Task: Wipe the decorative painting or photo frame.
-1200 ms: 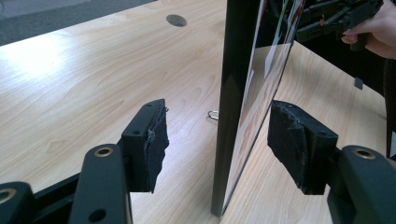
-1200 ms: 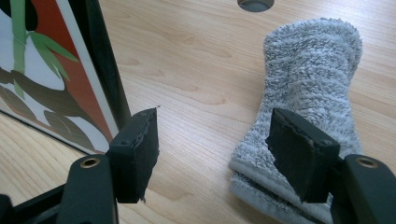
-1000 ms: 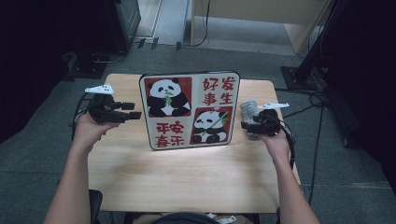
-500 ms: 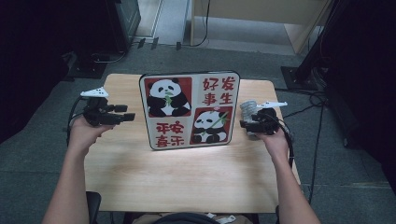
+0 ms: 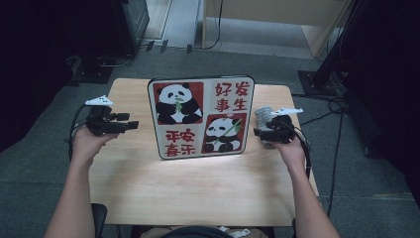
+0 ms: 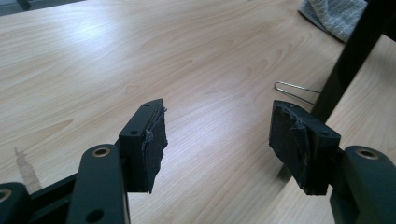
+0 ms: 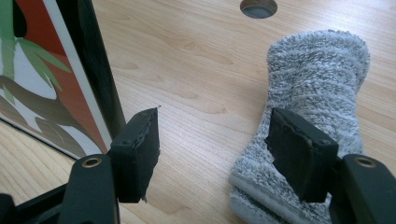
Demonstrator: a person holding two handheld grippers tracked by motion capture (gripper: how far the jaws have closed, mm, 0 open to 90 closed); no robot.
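Observation:
A panda picture board (image 5: 200, 116) with red Chinese characters stands upright in the middle of the wooden table (image 5: 198, 188). My left gripper (image 5: 132, 125) hovers to the left of it, open and empty (image 6: 219, 121); beyond its jaws are the board's black edge (image 6: 350, 56) and a wire stand leg (image 6: 294, 88). My right gripper (image 5: 256, 132) is open on the right of the board, low over a folded grey towel (image 5: 263, 114). The towel (image 7: 317, 79) lies behind the right jaw, and the board (image 7: 42, 70) stands past the left jaw.
A round cable hole (image 7: 258, 7) is in the table beyond the towel. The grey towel (image 6: 336, 14) also lies past the board. Dark equipment and cables (image 5: 337, 104) surround the table on the floor.
My left gripper has drifted left, away from the board and slightly toward the person. The right gripper, the towel and the board have stayed in place.

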